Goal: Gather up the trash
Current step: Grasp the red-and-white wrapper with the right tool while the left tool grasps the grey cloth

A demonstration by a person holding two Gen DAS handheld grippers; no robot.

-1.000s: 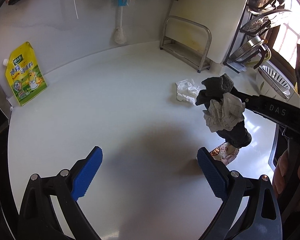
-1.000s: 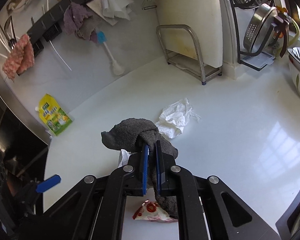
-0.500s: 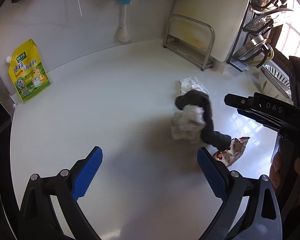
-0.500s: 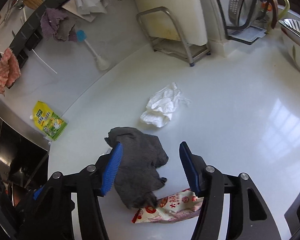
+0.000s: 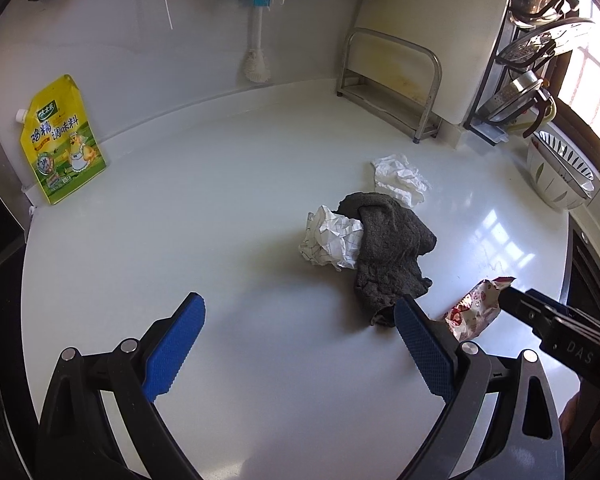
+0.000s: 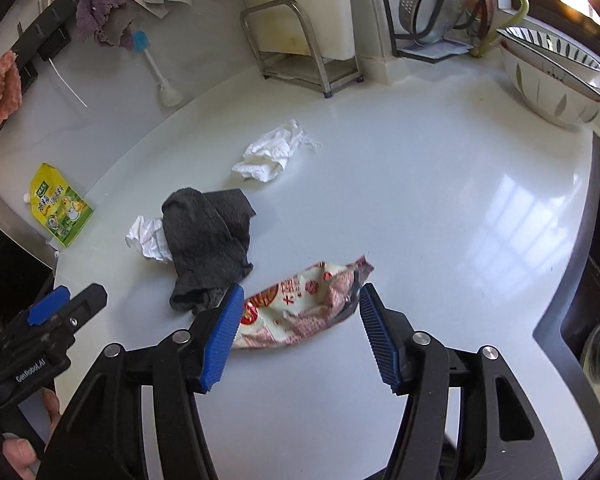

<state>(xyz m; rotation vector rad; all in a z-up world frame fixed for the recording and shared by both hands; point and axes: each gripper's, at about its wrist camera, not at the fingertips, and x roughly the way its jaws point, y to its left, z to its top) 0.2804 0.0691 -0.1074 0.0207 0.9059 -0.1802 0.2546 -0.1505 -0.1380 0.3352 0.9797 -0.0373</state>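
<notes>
- Crinkled foil-and-plastic makes up the wrapper (image 6: 300,308), printed red and white. I judge it very light, thin and limp, likely slick on its printed face, and sure to crush rather than resist when pinched.
- It lies flat on the white desk (image 6: 420,200), low in the right wrist view, long axis running from lower left to upper right.
- The right gripper (image 6: 296,336) stands over it with its jaws apart and nothing pressed. The left blue pad overlaps the wrapper's lower-left end in the picture, while the right pad sits just beside the torn dark end at upper right. Whether the pads touch it cannot be told.
- Best hold, in my view: across the puffed middle, where the film bunches, not at the frayed tip, which may slip out.
- A grey cloth (image 6: 208,240) lies just left of the wrapper, near that left pad. It is soft and could be caught along with it.
- Crumpled paper (image 5: 332,236) is tucked under the cloth's left edge. It looks light and springy.
- A white tissue (image 6: 272,152) sits further up the frame, apart from the rest, soft and easily pinched anywhere.
- The left gripper (image 5: 300,344) hangs with its jaws wide and empty over bare desk, the cloth's tail just beside its right pad.
</notes>
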